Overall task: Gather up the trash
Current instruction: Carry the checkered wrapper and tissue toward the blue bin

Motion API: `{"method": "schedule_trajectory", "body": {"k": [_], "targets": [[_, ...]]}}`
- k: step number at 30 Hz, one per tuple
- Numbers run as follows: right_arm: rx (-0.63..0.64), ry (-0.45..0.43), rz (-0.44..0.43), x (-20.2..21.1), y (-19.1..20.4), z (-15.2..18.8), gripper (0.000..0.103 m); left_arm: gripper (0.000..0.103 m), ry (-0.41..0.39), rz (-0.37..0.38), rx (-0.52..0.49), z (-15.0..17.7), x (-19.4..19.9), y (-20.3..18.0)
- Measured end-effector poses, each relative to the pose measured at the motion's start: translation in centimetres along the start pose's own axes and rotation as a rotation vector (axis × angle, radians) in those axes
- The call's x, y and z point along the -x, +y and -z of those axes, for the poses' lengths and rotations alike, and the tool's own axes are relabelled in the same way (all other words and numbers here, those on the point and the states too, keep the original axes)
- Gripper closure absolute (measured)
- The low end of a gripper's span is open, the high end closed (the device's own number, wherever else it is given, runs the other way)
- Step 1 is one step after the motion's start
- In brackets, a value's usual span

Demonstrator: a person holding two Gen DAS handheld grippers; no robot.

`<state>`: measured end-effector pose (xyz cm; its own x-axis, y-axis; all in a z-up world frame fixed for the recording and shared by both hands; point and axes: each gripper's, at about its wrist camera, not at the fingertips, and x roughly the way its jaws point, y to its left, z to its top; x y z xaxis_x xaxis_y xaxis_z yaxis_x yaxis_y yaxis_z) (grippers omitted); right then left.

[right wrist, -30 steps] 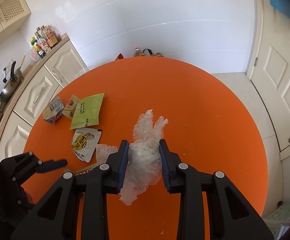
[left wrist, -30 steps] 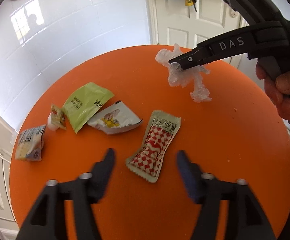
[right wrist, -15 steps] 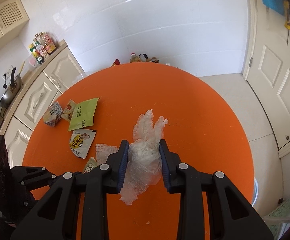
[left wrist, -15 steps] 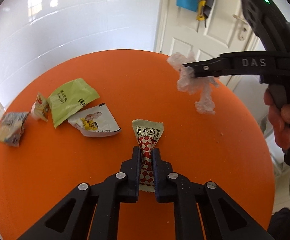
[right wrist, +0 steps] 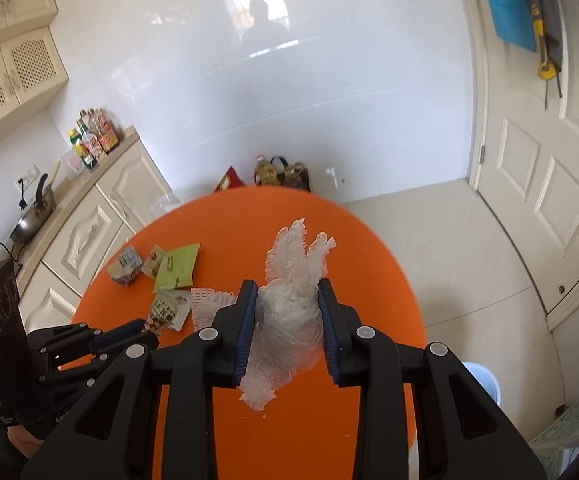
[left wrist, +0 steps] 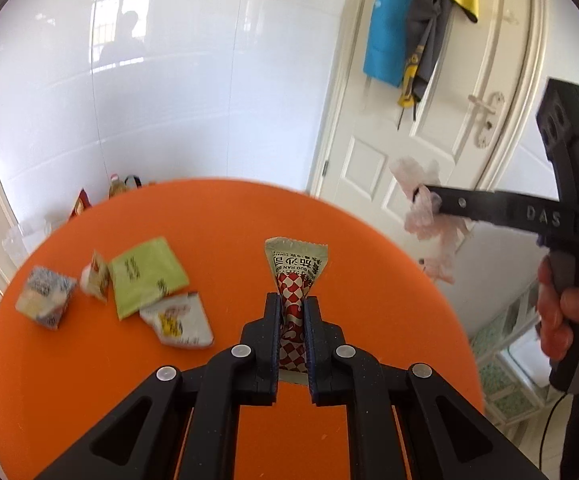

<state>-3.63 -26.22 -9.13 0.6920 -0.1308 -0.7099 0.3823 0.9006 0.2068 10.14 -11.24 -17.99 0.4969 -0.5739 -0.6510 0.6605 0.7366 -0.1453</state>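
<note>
My left gripper (left wrist: 292, 303) is shut on a red-and-white checked sauce packet (left wrist: 296, 264), held up off the round orange table (left wrist: 225, 216). My right gripper (right wrist: 288, 289) is shut on a crumpled clear plastic glove (right wrist: 289, 312), also lifted above the table. In the left wrist view the right gripper (left wrist: 419, 196) shows at the right edge with the glove (left wrist: 429, 224) dangling past the table rim, a hand on its handle. Left on the table lie a green sachet (left wrist: 145, 276), a torn white wrapper (left wrist: 179, 320), a small snack wrapper (left wrist: 97, 276) and a crumpled carton (left wrist: 45, 300).
A white net-like wrapper (right wrist: 209, 304) lies near the left gripper (right wrist: 141, 326) in the right wrist view. A pale blue bin rim (right wrist: 485, 384) shows on the floor to the table's right. Cabinets (right wrist: 101, 216) stand left, a white door (right wrist: 545, 168) right, and bottles (right wrist: 277, 172) on the floor behind.
My left gripper shut on the checked packet and lifted it off the table. My right gripper rose and moved right toward the table edge, still holding the glove.
</note>
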Motion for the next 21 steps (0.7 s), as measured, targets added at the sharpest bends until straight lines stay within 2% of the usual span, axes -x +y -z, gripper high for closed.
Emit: {"method": "schedule_trajectory", "body": {"k": [5,10,15,21], "targets": [[0.005,-0.083,0.028,4.1,-1.2,-1.2,0.073,0.096,-0.068,0.014,-0.017,-3.1,1.8,-2.7],[-0.012,-0.144,0.080,7.9,-4.0,-1.8,0.073,0.096,-0.118,0.081,-0.065,-6.0,2.4,-6.4],[-0.072,-0.183,0.169,11.5,-8.6,-1.2,0.073,0.096,-0.116,0.167,-0.114,-7.7,0.0,-10.3],[-0.183,-0.190,0.282,14.4,-15.4,1.0,0.073,0.096,-0.047,0.275,-0.147,-8.8,-5.2,-14.4]]}}
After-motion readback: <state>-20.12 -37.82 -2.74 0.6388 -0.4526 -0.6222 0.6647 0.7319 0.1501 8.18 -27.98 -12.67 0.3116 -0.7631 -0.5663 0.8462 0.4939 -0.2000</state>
